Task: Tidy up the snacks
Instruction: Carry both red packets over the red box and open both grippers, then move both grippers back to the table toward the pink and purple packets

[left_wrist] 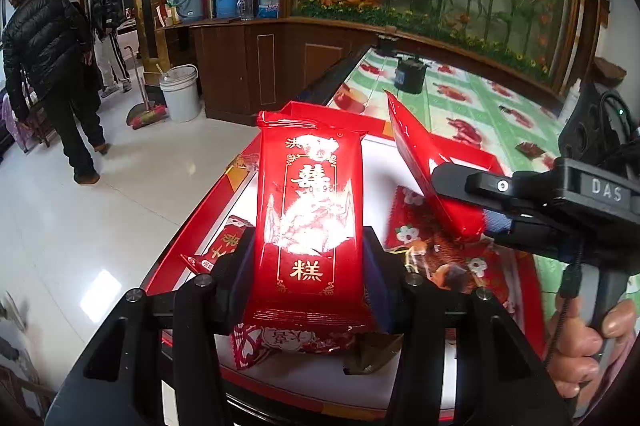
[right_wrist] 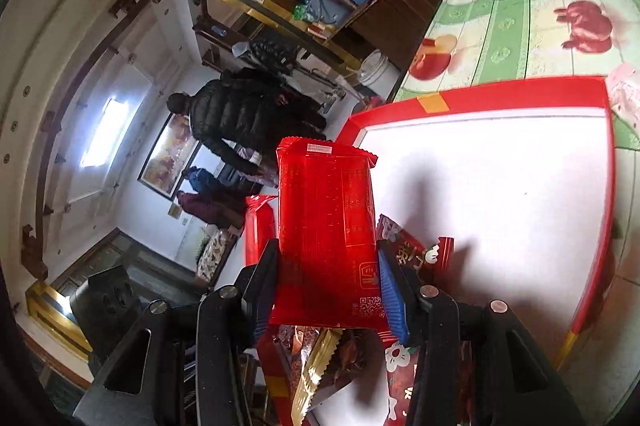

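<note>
My left gripper (left_wrist: 310,258) is shut on a red cake packet with gold characters (left_wrist: 310,202), held above a red tray with a white floor (left_wrist: 380,162). My right gripper (right_wrist: 326,274) is shut on a second red packet (right_wrist: 326,226), its printed back toward the camera, tilted over the same red tray (right_wrist: 500,186). In the left wrist view the right gripper (left_wrist: 472,210) comes in from the right with its red packet (left_wrist: 424,162). Several small red snack wrappers (left_wrist: 416,230) lie in the tray below; they also show in the right wrist view (right_wrist: 416,254).
The tray sits on a table with a green fruit-print cloth (left_wrist: 460,98). A dark can (left_wrist: 410,76) stands at the table's far end. A white bucket (left_wrist: 180,92) and broom are on the floor. Two people (left_wrist: 48,66) stand at the left.
</note>
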`<state>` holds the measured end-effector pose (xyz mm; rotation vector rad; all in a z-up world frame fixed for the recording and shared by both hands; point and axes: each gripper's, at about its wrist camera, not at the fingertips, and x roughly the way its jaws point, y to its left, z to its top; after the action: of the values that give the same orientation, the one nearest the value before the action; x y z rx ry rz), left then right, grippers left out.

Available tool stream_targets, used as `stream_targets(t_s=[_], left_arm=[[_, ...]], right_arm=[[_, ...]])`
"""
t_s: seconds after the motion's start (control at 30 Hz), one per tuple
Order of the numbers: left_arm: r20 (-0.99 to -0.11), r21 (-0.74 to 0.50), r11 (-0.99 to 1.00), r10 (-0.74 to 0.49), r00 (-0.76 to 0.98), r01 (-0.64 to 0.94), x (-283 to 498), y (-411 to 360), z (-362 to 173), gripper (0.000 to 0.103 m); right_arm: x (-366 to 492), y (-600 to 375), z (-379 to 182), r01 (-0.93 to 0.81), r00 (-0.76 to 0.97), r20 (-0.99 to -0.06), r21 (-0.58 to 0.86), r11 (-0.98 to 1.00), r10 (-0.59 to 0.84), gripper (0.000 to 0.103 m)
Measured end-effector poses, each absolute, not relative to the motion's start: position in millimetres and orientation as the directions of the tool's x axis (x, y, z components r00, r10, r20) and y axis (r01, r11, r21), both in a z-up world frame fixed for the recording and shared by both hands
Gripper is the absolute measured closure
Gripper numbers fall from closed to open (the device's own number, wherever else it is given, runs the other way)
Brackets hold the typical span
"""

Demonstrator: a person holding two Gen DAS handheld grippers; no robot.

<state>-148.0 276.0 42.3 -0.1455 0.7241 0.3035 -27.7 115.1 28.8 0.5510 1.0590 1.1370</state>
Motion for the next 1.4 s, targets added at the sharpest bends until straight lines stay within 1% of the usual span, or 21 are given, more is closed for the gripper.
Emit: stream_targets(t_s=[0.07,0.17,0.27,0.33,0.5,0.73,0.77,0.8,0.9,1.13,1.4], left_arm=[[-0.679,-0.022,0.945,0.227,0.698,-0.328,-147,277,39,0.054],[-0.679,-0.018,0.944,0.23,0.697,-0.328,-148,277,39,0.054],[-0.671,-0.013,0.942,0.24,0.702,-0.334,-151,277,41,0.047],[-0.665,-0.02,0.938,0.245,0.705,-0.345,-154,279,43,0.045],[-0.652,-0.038,0.925,0.263,0.711,-0.378,-164,286,48,0.036],[-0.648,-0.02,0.929,0.27,0.712,-0.371,-178,279,54,0.036],[-0.648,-0.016,0.929,0.272,0.712,-0.369,-180,277,55,0.036],[-0.648,-0.013,0.93,0.272,0.711,-0.367,-181,275,57,0.036],[-0.648,-0.006,0.931,0.274,0.71,-0.365,-185,271,60,0.036],[-0.644,0.015,0.94,0.271,0.716,-0.342,-188,256,67,0.035],[-0.645,0.052,0.953,0.26,0.719,-0.299,-176,234,72,0.035]], right_arm=[[-27,116,29,-0.459,0.042,-0.397,0.807,0.371,0.917,0.054],[-27,115,32,-0.482,0.066,-0.422,0.78,0.4,0.904,0.054],[-29,112,37,-0.509,0.089,-0.424,0.759,0.407,0.902,0.052],[-27,107,37,-0.497,0.095,-0.413,0.768,0.403,0.906,0.051],[-18,92,37,-0.467,0.125,-0.374,0.795,0.387,0.919,0.052],[-15,75,40,-0.463,0.188,-0.382,0.778,0.425,0.905,0.052],[-14,69,41,-0.457,0.209,-0.39,0.771,0.443,0.897,0.048],[-13,63,41,-0.446,0.226,-0.395,0.771,0.455,0.89,0.046],[-8,40,41,-0.415,0.27,-0.376,0.786,0.459,0.887,0.046],[1,-49,47,-0.336,0.434,-0.349,0.792,0.509,0.83,0.046],[4,-162,50,-0.231,0.617,-0.346,0.779,0.583,0.707,0.045]])
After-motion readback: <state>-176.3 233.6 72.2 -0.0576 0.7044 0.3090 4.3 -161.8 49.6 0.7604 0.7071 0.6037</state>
